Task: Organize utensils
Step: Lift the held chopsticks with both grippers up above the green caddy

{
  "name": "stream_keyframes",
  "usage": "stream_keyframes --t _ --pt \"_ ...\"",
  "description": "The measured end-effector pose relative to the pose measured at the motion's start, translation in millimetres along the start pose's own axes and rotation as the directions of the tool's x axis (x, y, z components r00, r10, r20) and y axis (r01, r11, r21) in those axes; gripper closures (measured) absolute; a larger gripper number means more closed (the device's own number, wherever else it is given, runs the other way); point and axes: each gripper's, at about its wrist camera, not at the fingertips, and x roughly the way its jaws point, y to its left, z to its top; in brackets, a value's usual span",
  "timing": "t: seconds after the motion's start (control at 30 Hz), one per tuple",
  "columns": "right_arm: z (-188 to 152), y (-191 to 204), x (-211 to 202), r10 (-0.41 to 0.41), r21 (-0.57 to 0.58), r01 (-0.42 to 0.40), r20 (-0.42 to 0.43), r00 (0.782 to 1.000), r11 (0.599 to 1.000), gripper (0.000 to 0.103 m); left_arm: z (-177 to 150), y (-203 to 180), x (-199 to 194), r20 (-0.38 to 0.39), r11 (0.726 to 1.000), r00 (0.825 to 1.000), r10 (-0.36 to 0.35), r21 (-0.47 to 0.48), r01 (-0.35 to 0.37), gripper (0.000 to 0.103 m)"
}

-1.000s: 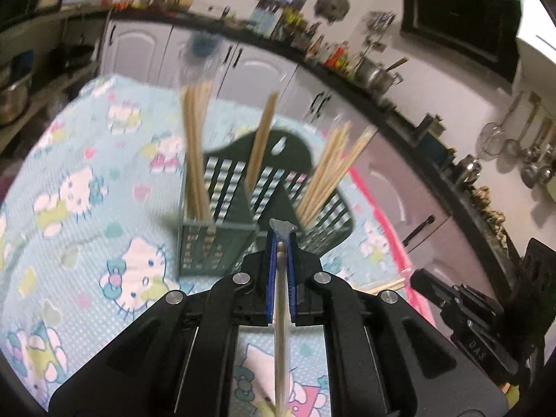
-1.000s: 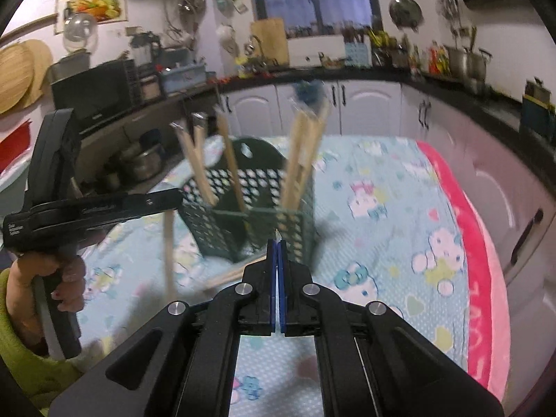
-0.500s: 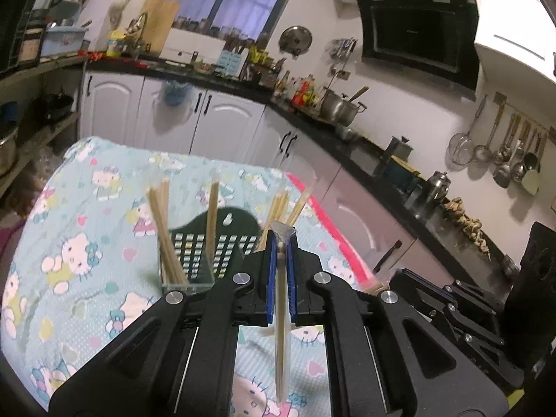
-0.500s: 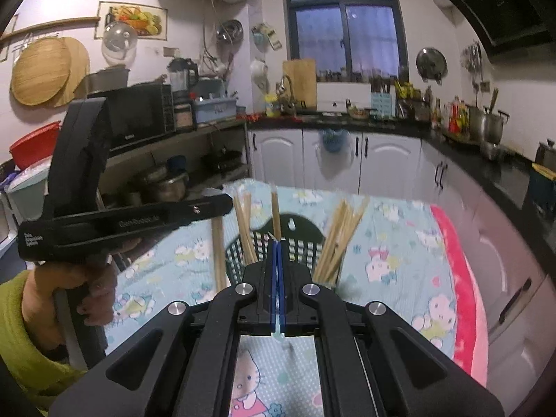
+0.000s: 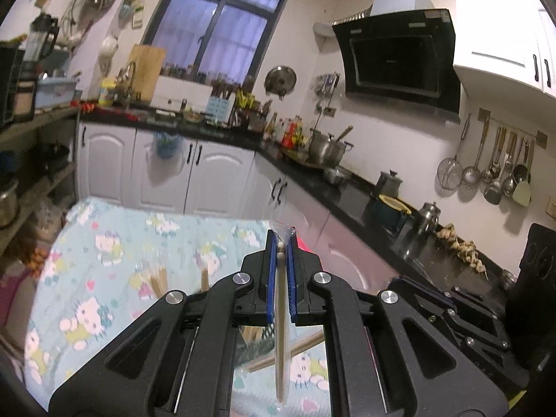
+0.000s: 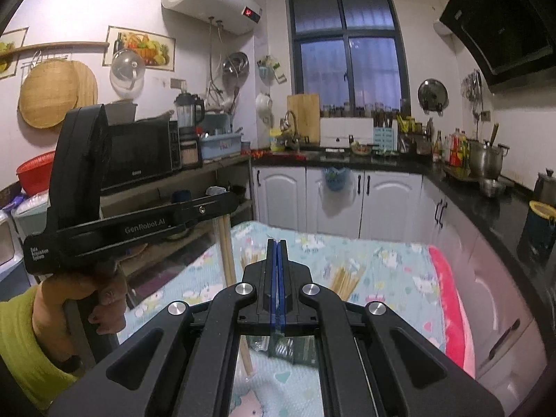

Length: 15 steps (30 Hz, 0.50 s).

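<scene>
Kitchen counters and white cabinets ring a desk [image 5: 114, 243] under a cartoon-cat cloth. The left gripper [image 5: 281, 271] has its fingers clamped on a wrapped chopstick [image 5: 280, 330] hanging above the cloth; the right gripper [image 6: 277, 278] has its fingers pressed together on a scrap of clear wrapper [image 6: 277, 334]. More chopsticks [image 6: 345, 279] stand in the green holder [image 6: 299, 349] below.

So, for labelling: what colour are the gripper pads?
Blue pads, clearest in the left wrist view.
</scene>
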Motion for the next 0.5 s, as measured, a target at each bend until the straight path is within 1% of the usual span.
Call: stream_keyframes --t 0.17,0.27,0.5 --pt "26.1 -0.5 3.2 -0.008 -0.030 0.009 0.029 1.000 1.000 0.102 19.9 -2.9 -2.7 0.041 0.999 0.999 0.019 0.025 -0.020 0.100" --pt "37.8 -4.6 10.1 -0.010 -0.019 0.010 0.030 1.000 1.000 0.102 31.8 -1.9 -0.1 0.059 0.999 0.998 0.034 0.033 -0.036 0.100" --pt "52.2 -10.6 25.6 -0.039 -0.019 0.040 0.033 0.999 0.999 0.102 48.2 13.0 12.6 0.089 0.995 0.991 0.097 0.029 -0.100 0.100"
